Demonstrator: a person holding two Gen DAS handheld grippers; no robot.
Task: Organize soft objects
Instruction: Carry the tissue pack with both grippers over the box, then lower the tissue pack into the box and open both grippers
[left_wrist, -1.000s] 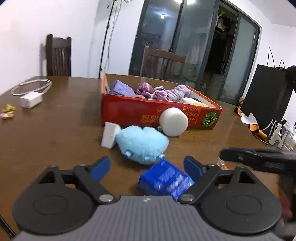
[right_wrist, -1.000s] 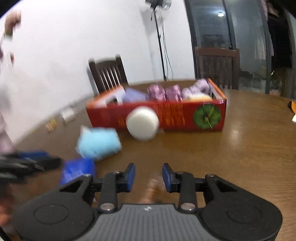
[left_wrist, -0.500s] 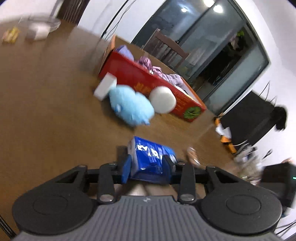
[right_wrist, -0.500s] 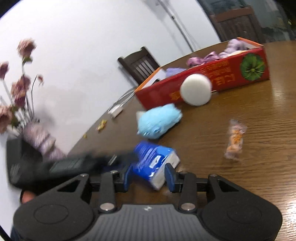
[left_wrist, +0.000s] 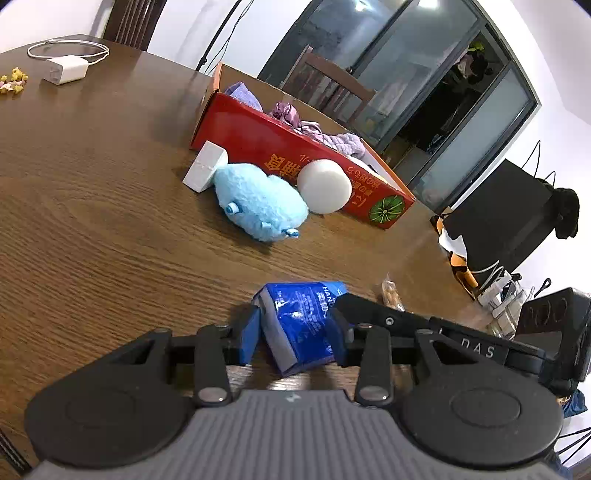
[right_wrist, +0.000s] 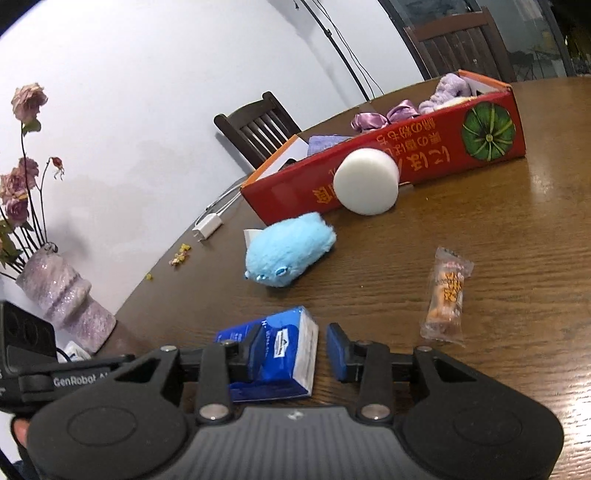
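Observation:
A blue tissue pack (left_wrist: 299, 325) lies near the table's front edge. My left gripper (left_wrist: 293, 338) has its jaws closed on the pack's sides. My right gripper (right_wrist: 291, 354) straddles the same pack (right_wrist: 275, 356); its left pad touches the pack, and a gap shows at the right pad. A light blue plush toy (left_wrist: 258, 201) and a white foam cylinder (left_wrist: 324, 186) lie in front of the red cardboard box (left_wrist: 295, 155), which holds purple cloths. They also show in the right wrist view: plush (right_wrist: 288, 254), cylinder (right_wrist: 367, 181), box (right_wrist: 424, 162).
A white foam block (left_wrist: 205, 170) leans beside the plush. A wrapped snack (right_wrist: 445, 295) lies on the table right of the pack. A white charger with cable (left_wrist: 64, 70), a vase of flowers (right_wrist: 62, 299), wooden chairs (right_wrist: 258, 129) and a black bag (left_wrist: 498, 218) surround the table.
Both grippers have come in around the blue tissue pack from opposite sides. The left gripper closed from wide open onto the pack. The views have steadied.

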